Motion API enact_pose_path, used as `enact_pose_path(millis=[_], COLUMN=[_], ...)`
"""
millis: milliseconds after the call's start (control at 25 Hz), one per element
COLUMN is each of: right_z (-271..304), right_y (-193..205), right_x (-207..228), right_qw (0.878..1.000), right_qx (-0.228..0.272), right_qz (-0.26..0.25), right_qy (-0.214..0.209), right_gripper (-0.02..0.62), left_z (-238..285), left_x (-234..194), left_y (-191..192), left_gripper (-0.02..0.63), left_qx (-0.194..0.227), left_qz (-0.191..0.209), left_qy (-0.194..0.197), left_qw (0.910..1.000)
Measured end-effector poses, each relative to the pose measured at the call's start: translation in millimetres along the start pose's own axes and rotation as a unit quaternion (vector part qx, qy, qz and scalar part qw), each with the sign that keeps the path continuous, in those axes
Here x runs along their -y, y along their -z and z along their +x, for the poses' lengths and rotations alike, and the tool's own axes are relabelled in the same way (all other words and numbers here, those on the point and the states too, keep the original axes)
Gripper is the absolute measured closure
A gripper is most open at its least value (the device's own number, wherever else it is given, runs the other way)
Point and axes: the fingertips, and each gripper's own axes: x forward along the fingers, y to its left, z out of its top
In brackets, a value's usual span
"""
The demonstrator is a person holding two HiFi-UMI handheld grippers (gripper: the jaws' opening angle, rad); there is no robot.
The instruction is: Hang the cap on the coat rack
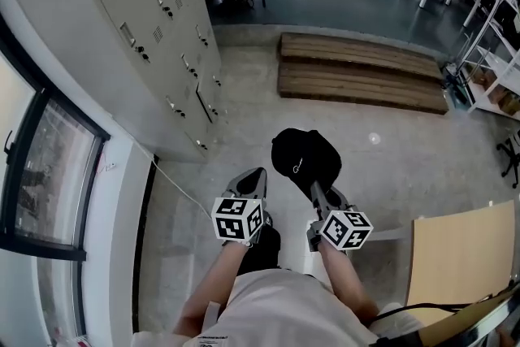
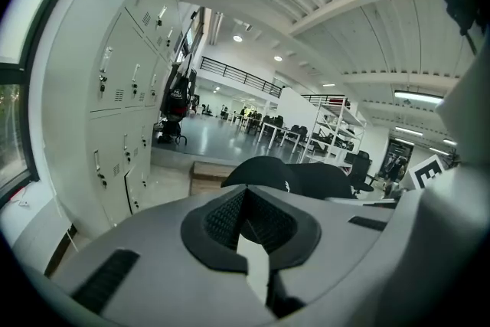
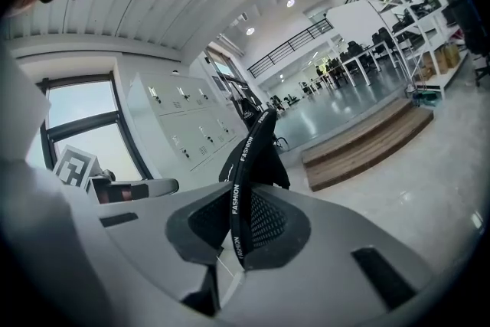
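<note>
In the head view, the person is standing on a pale floor. The black cap is hanging at the centre of the frame, directly above the right gripper, which is pinching it from below. The left gripper is pointing forward just beside it, left of centre, its tips looking drawn together. Grey lockers are filling the upper left and a wooden platform is lying at the upper right. No coat rack is showing.

In the left gripper view, the jaws are sitting closed on nothing, and the cap is showing just past them, right of centre.

In the right gripper view, the jaws are clamping the cap's strap, which is running up the middle of the frame toward the lockers.

The person appears to be carrying the cap, with the hanging not yet begun. The next move is calling for finding the rack, then lifting the cap so that it settles over a hook before the right jaws let go.
</note>
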Motion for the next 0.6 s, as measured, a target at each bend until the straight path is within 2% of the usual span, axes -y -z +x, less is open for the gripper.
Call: enact_pose_path(millis=[120,320,600], right_z=[44,107,169], right_y=[-13,-44,-76], right_x=[0,-5,-6], right_qw=[1.000,1.000,1.000], right_qx=[-0.007,-0.010,-0.006], right_qz=[0.001,-0.009,-0.008], right_qy=[-0.008,-0.015,-0.015], right_gripper=[0.574,0.574,0.573], left_z=[26,63,103], left_x=[-22,-66,-103], left_y=[-24,-53,-94], left_gripper=[0.603,0.603,0.603], left_qx=[0.008,0.005,0.011], left_qz=[-0.005,-0.004,-0.005], left_qy=[0.009,-0.004,0.002], left_qw=[0.9999,1.0000,0.9999])
